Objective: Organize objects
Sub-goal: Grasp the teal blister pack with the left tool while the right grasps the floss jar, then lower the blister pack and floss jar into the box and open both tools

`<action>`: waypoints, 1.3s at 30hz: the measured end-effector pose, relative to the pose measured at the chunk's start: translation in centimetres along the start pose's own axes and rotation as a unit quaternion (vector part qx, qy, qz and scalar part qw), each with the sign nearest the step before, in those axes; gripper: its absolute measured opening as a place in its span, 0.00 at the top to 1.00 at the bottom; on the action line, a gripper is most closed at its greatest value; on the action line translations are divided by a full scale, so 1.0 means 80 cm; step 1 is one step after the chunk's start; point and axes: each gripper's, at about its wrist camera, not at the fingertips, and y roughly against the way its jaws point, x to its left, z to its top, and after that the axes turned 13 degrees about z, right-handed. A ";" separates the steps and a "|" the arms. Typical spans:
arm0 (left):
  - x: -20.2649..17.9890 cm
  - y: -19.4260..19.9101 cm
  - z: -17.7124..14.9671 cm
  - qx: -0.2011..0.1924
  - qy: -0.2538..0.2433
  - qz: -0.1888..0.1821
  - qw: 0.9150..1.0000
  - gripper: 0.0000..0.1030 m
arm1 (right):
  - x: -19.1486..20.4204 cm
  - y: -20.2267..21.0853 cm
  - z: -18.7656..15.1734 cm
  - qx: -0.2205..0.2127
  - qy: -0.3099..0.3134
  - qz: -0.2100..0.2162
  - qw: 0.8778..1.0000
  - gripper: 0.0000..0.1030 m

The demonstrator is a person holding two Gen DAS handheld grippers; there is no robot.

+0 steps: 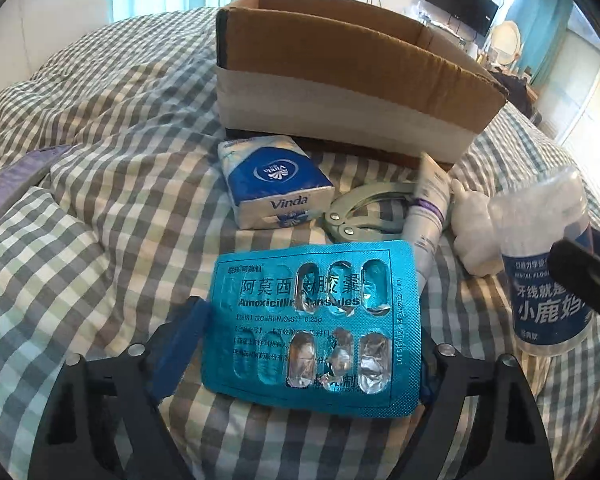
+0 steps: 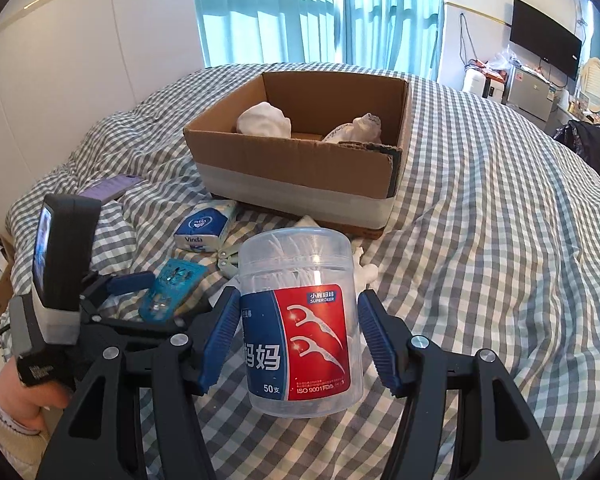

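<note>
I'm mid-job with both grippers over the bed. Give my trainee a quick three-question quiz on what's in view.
1. True or false: the box already holds white bundles.
2. The right gripper grips: A tissues, B floss jar, C tube.
3. Fill in: between the fingers of the left gripper lies the ___.

Key: 1 true; 2 B; 3 blister pack.

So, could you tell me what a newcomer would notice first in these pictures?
Probably the clear dental floss jar with its red and blue label, held between the right gripper pads. Next, the blue amoxicillin blister pack between the left gripper fingers, and the open cardboard box behind on the checked bedding.
</note>
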 end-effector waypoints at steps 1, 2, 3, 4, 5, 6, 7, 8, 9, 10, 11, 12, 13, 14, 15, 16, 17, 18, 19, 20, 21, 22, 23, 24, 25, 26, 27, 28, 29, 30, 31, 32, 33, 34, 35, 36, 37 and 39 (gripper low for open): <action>0.000 0.001 0.001 -0.001 0.001 -0.004 1.000 0.15 | 0.000 0.001 -0.001 0.001 0.000 -0.001 1.000 0.41; 0.000 0.005 -0.001 -0.003 0.001 -0.006 1.000 0.15 | 0.001 0.002 -0.003 0.002 0.000 -0.002 1.000 0.41; 0.001 0.008 -0.002 -0.006 0.001 -0.008 1.000 0.15 | 0.001 0.003 -0.003 0.001 -0.001 -0.004 1.000 0.41; 0.002 0.012 -0.003 -0.012 -0.002 -0.006 1.000 0.15 | 0.002 0.005 -0.003 -0.001 -0.001 -0.005 1.000 0.41; 0.002 0.019 -0.005 -0.016 -0.004 -0.004 1.000 0.15 | 0.003 0.007 -0.002 -0.002 0.000 -0.007 1.000 0.41; 0.002 0.023 -0.005 -0.019 -0.006 -0.004 1.000 0.15 | 0.004 0.010 -0.002 -0.004 0.001 -0.008 1.000 0.41; 0.003 0.027 -0.005 -0.022 -0.005 -0.004 1.000 0.15 | 0.005 0.012 -0.001 -0.006 0.002 -0.008 1.000 0.41; 0.005 0.031 -0.004 -0.026 -0.003 -0.004 1.000 0.15 | 0.007 0.016 0.000 -0.009 0.005 -0.009 1.000 0.41; 0.007 0.036 -0.004 -0.030 -0.001 -0.005 1.000 0.15 | 0.009 0.019 0.000 -0.011 0.007 -0.010 1.000 0.41; 0.008 0.041 -0.005 -0.034 0.001 -0.005 0.999 0.15 | 0.012 0.023 0.001 -0.015 0.010 -0.011 1.000 0.41; 0.009 0.045 -0.003 -0.038 0.003 -0.005 0.999 0.15 | 0.014 0.026 0.002 -0.017 0.012 -0.011 1.000 0.41; 0.011 0.051 -0.001 -0.043 0.004 -0.005 0.999 0.15 | 0.016 0.029 0.002 -0.018 0.014 -0.012 1.000 0.41; 0.011 0.055 0.001 -0.046 0.006 -0.004 0.999 0.15 | 0.018 0.032 0.003 -0.020 0.016 -0.012 1.000 0.41; 0.011 0.062 0.003 -0.052 0.007 -0.004 0.999 0.15 | 0.020 0.036 0.004 -0.022 0.018 -0.013 1.000 0.41; 0.011 0.068 0.006 -0.057 0.007 -0.004 0.998 0.15 | 0.022 0.040 0.004 -0.026 0.020 -0.014 0.999 0.41; 0.011 0.072 0.008 -0.061 0.007 -0.004 0.998 0.15 | 0.023 0.044 0.005 -0.029 0.022 -0.014 0.999 0.41; 0.010 0.078 0.011 -0.068 0.007 -0.002 0.998 0.15 | 0.024 0.048 0.005 -0.031 0.023 -0.015 0.999 0.41; 0.010 0.085 0.013 -0.074 0.007 -0.001 0.997 0.15 | 0.026 0.053 0.006 -0.034 0.024 -0.015 0.999 0.41; 0.010 0.090 0.016 -0.079 0.007 -0.001 0.997 0.15 | 0.026 0.057 0.007 -0.038 0.025 -0.016 0.999 0.41; 0.009 0.098 0.019 -0.088 0.008 0.000 0.996 0.15 | 0.028 0.062 0.008 -0.043 0.027 -0.016 0.999 0.41; 0.009 0.104 0.020 -0.093 0.008 0.001 0.996 0.15 | 0.029 0.067 0.009 -0.047 0.029 -0.017 0.998 0.41; 0.007 0.109 0.022 -0.098 0.009 0.002 0.995 0.15 | 0.030 0.071 0.010 -0.051 0.030 -0.018 0.998 0.41; 0.006 0.116 0.024 -0.105 0.010 0.003 0.994 0.15 | 0.030 0.075 0.011 -0.054 0.032 -0.019 0.998 0.41; 0.006 0.123 0.028 -0.113 0.011 0.005 0.993 0.15 | 0.030 0.078 0.015 -0.058 0.035 -0.021 0.998 0.41; 0.005 0.128 0.029 -0.119 0.013 0.006 0.993 0.15 | 0.030 0.082 0.019 -0.061 0.037 -0.022 0.997 0.41; 0.004 0.134 0.034 -0.127 0.015 0.007 0.992 0.15 | 0.031 0.086 0.023 -0.067 0.040 -0.023 0.997 0.41; 0.003 0.140 0.038 -0.135 0.017 0.007 0.991 0.15 | 0.032 0.089 0.028 -0.070 0.042 -0.024 0.996 0.41; 0.002 0.144 0.040 -0.139 0.018 0.007 0.990 0.15 | 0.032 0.092 0.031 -0.073 0.045 -0.025 0.996 0.41; 0.001 0.150 0.047 -0.146 0.018 0.006 0.989 0.15 | 0.033 0.095 0.036 -0.076 0.049 -0.026 0.996 0.41; -0.002 0.154 0.054 -0.152 0.016 0.007 0.988 0.15 | 0.033 0.096 0.042 -0.080 0.052 -0.028 0.995 0.41; -0.003 0.157 0.060 -0.157 0.014 0.007 0.987 0.15 | 0.033 0.098 0.046 -0.083 0.053 -0.028 0.995 0.41; -0.004 0.160 0.067 -0.163 0.013 0.008 0.986 0.15 | 0.033 0.100 0.052 -0.088 0.055 -0.028 0.994 0.41; -0.006 0.163 0.075 -0.169 0.012 0.008 0.986 0.15 | 0.033 0.102 0.058 -0.091 0.058 -0.029 0.994 0.41; -0.007 0.166 0.079 -0.172 0.012 0.008 0.985 0.15 | 0.032 0.104 0.063 -0.094 0.061 -0.030 0.993 0.41; -0.010 0.169 0.089 -0.179 0.012 0.007 0.984 0.15 | 0.031 0.104 0.071 -0.098 0.064 -0.031 0.993 0.41; -0.011 0.170 0.096 -0.183 0.012 0.007 0.983 0.15 | 0.030 0.104 0.078 -0.101 0.064 -0.031 0.992 0.41; -0.012 0.172 0.105 -0.188 0.010 0.007 0.982 0.15 | 0.029 0.104 0.084 -0.103 0.065 -0.030 0.992 0.41; -0.014 0.174 0.118 -0.197 0.009 0.010 0.980 0.15 | 0.026 0.104 0.100 -0.109 0.069 -0.027 0.991 0.41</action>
